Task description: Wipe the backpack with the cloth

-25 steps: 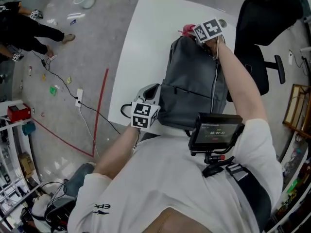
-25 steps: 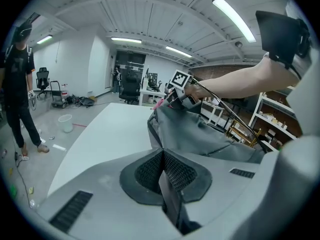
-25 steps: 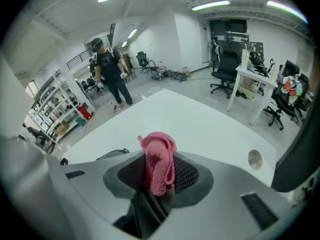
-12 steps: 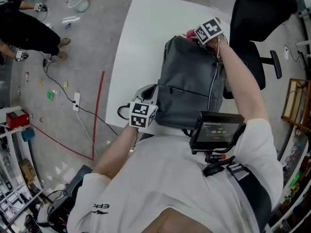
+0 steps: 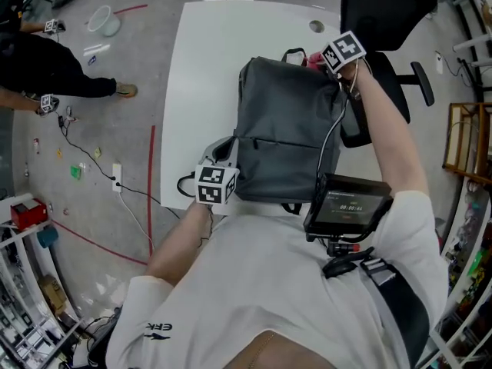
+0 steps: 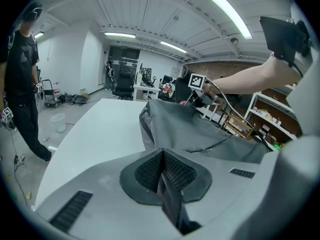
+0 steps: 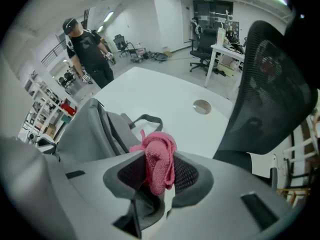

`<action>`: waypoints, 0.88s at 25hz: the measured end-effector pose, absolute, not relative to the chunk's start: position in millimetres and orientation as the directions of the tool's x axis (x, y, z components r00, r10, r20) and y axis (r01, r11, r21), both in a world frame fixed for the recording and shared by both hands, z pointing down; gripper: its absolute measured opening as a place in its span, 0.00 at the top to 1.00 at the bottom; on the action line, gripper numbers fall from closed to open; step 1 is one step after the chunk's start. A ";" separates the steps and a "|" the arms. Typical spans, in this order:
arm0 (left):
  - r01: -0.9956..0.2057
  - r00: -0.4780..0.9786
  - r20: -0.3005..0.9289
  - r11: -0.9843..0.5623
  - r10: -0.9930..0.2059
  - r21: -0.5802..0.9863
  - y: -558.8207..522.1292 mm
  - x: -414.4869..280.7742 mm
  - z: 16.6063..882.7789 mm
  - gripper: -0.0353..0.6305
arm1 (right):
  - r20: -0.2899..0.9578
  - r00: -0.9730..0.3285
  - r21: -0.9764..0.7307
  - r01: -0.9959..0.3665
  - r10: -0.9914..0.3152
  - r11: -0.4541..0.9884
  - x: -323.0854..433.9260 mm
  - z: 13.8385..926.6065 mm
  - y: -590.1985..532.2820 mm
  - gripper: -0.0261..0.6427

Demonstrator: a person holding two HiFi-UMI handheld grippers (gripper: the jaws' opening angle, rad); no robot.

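- Shifted rightward since a second ago: right gripper [image 5: 329, 58], now near top right corner of backpack [image 5: 284, 137].
- Lying flat on white table [image 5: 200, 68]: grey backpack.
- Left gripper [image 5: 221, 160]: jaws pressed together, at backpack's near left corner.
- Pink cloth [image 7: 159, 159]: clamped in right gripper's jaws, at backpack's top edge.

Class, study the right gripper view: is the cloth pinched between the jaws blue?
No, the cloth clamped in the right gripper is pink.
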State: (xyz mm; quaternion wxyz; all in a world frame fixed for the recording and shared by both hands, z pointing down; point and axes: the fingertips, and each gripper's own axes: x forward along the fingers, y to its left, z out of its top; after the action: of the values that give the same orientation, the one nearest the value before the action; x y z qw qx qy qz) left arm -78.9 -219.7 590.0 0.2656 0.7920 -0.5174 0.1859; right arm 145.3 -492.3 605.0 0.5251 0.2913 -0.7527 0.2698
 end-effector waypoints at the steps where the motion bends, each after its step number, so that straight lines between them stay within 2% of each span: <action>1: -0.918 0.396 0.570 -0.324 -0.720 0.229 -220.3 -80.5 591.0 0.94 | 0.949 -0.274 -0.099 -0.734 -0.159 0.672 152.5 605.9 -492.2 0.77; 8: -0.918 0.396 0.573 -0.329 -0.717 0.222 -223.5 -82.0 591.9 0.94 | 0.954 -0.241 -0.088 -0.797 -0.180 0.598 198.7 611.3 -487.3 0.77; 14: -0.920 0.390 0.581 -0.323 -0.714 0.220 -225.4 -92.8 595.6 0.94 | 0.951 -0.238 -0.084 -0.811 -0.195 0.578 197.9 612.9 -487.0 0.77; 22: -0.925 0.379 0.579 -0.320 -0.722 0.207 -224.2 -85.6 596.0 0.94 | 0.947 -0.236 -0.090 -0.845 -0.218 0.527 232.2 614.9 -470.8 0.77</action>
State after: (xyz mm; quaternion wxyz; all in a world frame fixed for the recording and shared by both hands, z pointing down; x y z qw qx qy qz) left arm -85.6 -224.2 596.0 0.2603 0.7886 -0.5218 0.1949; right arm 232.2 -470.8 614.9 0.4956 0.3691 -0.7198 0.3164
